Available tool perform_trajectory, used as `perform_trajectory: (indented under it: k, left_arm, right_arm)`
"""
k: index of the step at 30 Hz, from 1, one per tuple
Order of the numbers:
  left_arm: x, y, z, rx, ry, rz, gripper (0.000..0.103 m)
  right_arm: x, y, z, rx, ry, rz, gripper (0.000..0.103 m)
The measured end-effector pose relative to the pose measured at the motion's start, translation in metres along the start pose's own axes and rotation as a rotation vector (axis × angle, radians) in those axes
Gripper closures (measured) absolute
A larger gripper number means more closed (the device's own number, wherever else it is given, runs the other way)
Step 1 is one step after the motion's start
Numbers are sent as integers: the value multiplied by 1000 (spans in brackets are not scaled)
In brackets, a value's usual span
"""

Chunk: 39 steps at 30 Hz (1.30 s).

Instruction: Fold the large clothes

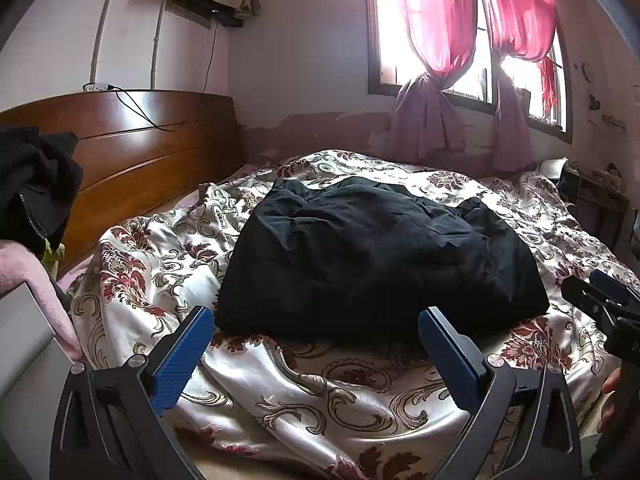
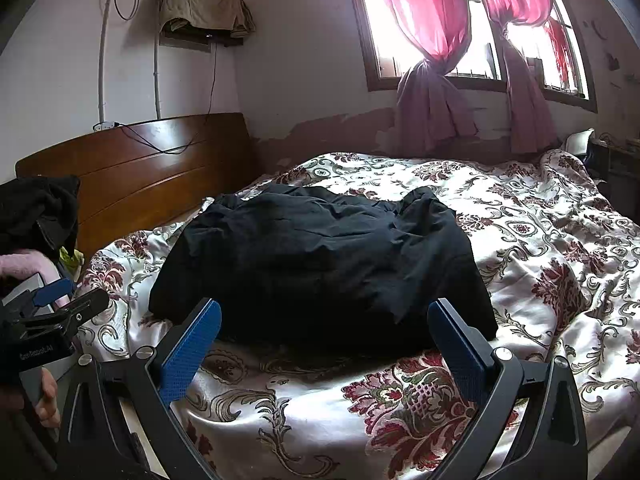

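A black garment (image 1: 372, 256) lies in a folded, bulky bundle on the floral bedspread (image 1: 320, 392); it also shows in the right wrist view (image 2: 320, 264). My left gripper (image 1: 316, 320) is open and empty, just short of the bundle's near edge. My right gripper (image 2: 324, 312) is open and empty, also at the near edge. The right gripper shows at the right edge of the left wrist view (image 1: 600, 292). The left gripper shows at the left edge of the right wrist view (image 2: 64, 300).
A wooden headboard (image 1: 140, 148) stands at the left. A pile of dark clothes (image 1: 32, 184) and a pink fabric (image 1: 28, 276) sit at the bed's left side. A window with pink curtains (image 1: 440, 40) is behind the bed.
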State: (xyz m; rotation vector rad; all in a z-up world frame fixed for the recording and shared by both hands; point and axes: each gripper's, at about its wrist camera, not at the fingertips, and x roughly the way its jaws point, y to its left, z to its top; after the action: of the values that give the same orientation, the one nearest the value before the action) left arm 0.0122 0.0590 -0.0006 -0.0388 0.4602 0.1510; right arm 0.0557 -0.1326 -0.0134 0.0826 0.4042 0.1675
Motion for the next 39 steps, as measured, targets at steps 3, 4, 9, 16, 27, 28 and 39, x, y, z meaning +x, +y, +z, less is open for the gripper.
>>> perform_trajectory:
  k: [3, 4, 9, 16, 27, 28, 39]
  left_arm:
    - [0, 1, 0, 1, 1, 0, 0]
    - [-1, 1, -1, 0, 0, 0, 0]
    - [0, 0, 0, 0, 1, 0, 0]
    - [0, 1, 0, -5, 8, -5, 0]
    - [4, 1, -4, -1, 28, 41, 0]
    - [4, 2, -5, -5, 31, 44, 0]
    - [10, 5, -3, -16, 54, 35, 0]
  right_arm:
    - [0, 0, 1, 0, 0, 0, 1]
    - [0, 0, 1, 0, 0, 0, 1]
    - [0, 0, 1, 0, 0, -1, 1]
    - [1, 0, 1, 1, 0, -1, 1]
    - [0, 0, -2, 3, 2, -1, 1]
    - [-1, 0, -3, 3, 2, -2, 1]
    - [2, -1, -5, 9, 14, 0, 1]
